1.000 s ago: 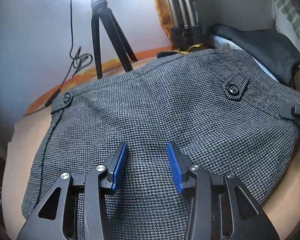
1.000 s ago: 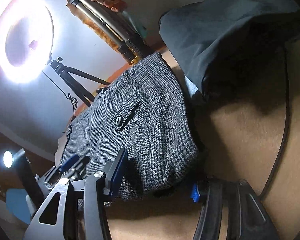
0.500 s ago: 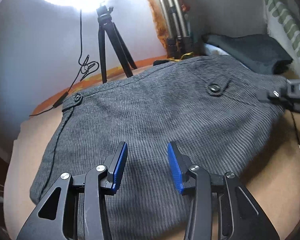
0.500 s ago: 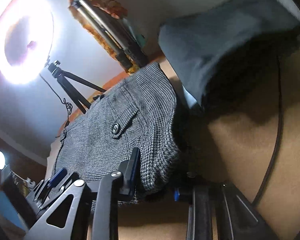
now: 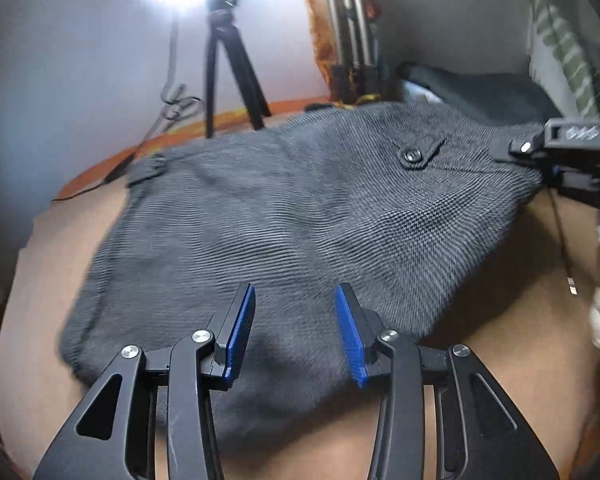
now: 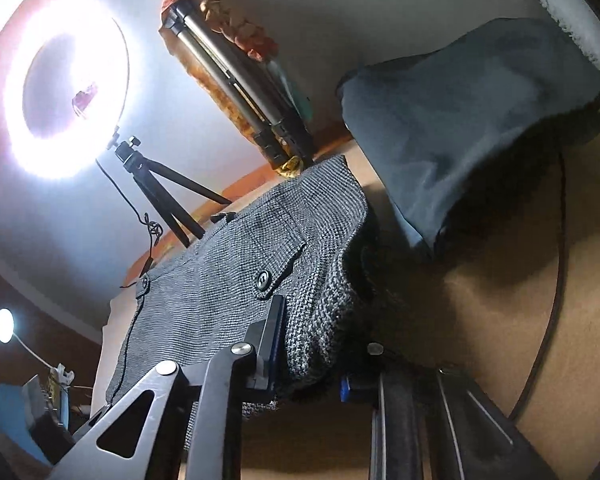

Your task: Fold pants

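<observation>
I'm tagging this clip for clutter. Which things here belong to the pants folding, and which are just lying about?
Part of the job:
houndstooth pants
left gripper, open above them
right gripper, clamped on their edge

Lying about:
ring light
black tripod
folded tripod
dark grey garment
black cable

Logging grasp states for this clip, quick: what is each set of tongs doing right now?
Left tongs: open, holding nothing, over the grey pants.
Right tongs: closed on the pants' edge, fabric bunched between the fingers.
</observation>
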Demonstrator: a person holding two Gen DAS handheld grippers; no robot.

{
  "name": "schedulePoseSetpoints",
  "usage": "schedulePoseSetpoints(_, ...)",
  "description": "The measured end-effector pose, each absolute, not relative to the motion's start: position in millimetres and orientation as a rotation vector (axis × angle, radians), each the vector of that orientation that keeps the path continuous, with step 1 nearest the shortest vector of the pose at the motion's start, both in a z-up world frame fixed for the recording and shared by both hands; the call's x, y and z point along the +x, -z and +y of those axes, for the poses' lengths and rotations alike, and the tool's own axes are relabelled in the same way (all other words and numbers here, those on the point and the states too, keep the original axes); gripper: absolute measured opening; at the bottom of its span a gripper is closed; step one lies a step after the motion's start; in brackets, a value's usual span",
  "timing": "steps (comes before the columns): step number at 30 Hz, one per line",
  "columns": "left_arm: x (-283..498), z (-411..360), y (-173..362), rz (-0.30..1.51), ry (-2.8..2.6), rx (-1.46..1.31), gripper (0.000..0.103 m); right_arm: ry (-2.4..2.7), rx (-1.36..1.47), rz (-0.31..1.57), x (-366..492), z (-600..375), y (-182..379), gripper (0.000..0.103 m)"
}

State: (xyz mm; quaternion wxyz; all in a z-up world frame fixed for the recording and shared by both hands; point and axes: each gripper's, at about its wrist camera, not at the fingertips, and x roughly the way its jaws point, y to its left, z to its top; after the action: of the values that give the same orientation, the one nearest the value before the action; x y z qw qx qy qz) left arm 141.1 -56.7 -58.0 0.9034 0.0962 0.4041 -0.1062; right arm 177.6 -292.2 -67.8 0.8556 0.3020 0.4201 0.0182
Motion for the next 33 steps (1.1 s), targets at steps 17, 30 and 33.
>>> schedulePoseSetpoints(17, 112, 93, 82, 0.984, 0.057, 0.008, 0.042, -0.063, 0.271, 0.834, 192, -233, 10, 0.018)
schedulePoseSetpoints(30, 102, 148, 41, 0.843, -0.017, -0.177, 0.042, -0.200, -0.117, 0.787, 217, -102, -30, 0.016)
schedulePoseSetpoints(33, 101, 167, 40, 0.834, -0.057, -0.218, 0.042, -0.268, -0.203, 0.787, 216, -59, -25, 0.016)
